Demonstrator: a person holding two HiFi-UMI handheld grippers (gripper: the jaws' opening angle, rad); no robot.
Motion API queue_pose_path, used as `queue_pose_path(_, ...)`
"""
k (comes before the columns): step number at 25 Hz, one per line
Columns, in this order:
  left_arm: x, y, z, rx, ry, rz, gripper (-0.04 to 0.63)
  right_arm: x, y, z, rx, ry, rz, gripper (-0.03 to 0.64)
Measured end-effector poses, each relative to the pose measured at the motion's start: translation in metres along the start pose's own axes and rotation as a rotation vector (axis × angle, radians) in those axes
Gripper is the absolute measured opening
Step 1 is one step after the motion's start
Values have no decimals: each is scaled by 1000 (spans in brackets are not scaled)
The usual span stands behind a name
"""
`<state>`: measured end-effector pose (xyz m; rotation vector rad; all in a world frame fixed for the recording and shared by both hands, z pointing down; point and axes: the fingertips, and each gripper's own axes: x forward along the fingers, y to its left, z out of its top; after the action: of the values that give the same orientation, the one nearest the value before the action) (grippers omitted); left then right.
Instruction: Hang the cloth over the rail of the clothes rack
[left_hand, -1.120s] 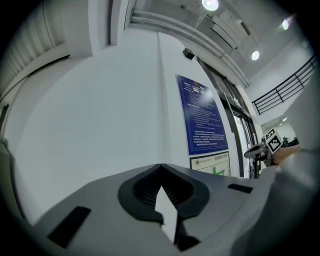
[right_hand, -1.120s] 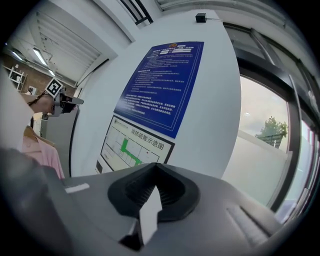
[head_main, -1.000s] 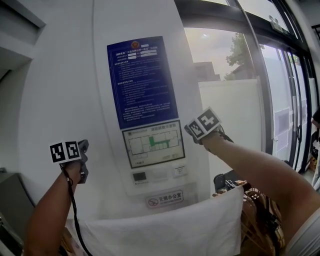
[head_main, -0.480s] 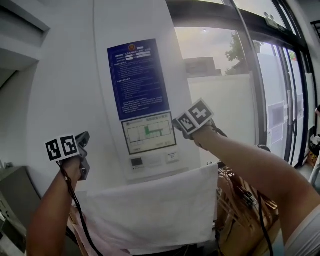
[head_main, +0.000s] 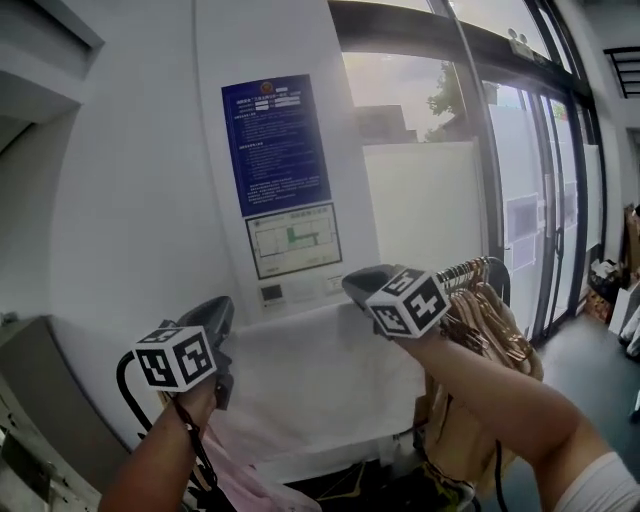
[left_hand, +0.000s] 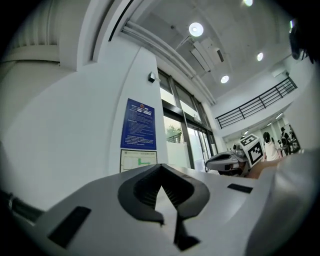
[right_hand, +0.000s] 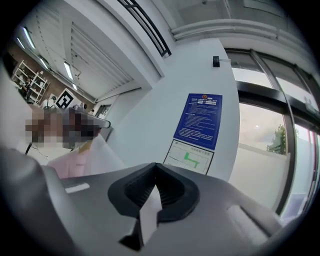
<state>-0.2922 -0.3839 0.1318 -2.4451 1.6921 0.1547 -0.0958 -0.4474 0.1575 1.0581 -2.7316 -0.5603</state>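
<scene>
A white cloth (head_main: 320, 385) hangs spread between my two grippers in the head view, in front of a white wall. My left gripper (head_main: 222, 310) is shut on its left top corner, and my right gripper (head_main: 352, 283) is shut on its right top corner. In the left gripper view a white sliver of cloth (left_hand: 167, 217) sits between the shut jaws of the left gripper (left_hand: 160, 170). The right gripper view shows the same: cloth (right_hand: 149, 215) pinched in the right gripper (right_hand: 155, 170). The clothes rack (head_main: 493, 272) stands just right of the cloth, its rail mostly hidden by hangers.
Tan garments on hangers (head_main: 485, 320) fill the rack at the right. A pink garment (head_main: 240, 485) shows below the cloth at the left. A blue notice (head_main: 276, 145) and a floor plan (head_main: 293, 240) are on the wall behind. Glass doors (head_main: 540, 200) stand at the right.
Both grippers have come down and closer to me with the cloth still held. The cloth now sits higher in view, and the rack's hangers have come into sight at the right.
</scene>
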Motion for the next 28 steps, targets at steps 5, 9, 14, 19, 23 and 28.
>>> queue_pose_path(5, -55, -93, -56, -37, -8, -99, 5, -48, 101, -41, 89, -38, 90, 3)
queue_pose_path(9, -91, -155, -103, -13, 4, -116, 5, -89, 157, -65, 183, -106, 138, 3)
queue_pose_path(14, -106, -182, -139, -7, 8, -19, 5, -117, 192, -88, 267, -164, 133, 3)
queue_pose_path(19, -107, -185, -172, -57, 52, 40, 6, -121, 198, -112, 321, -150, 130, 2)
queue_pose_path(23, -105, -184, -178, -69, 66, 49, 5, -120, 197, -115, 287, -136, 115, 2)
queue_pose_path(28, -103, -184, -179, -81, 64, 50, 6, -117, 192, -117, 302, -129, 114, 0)
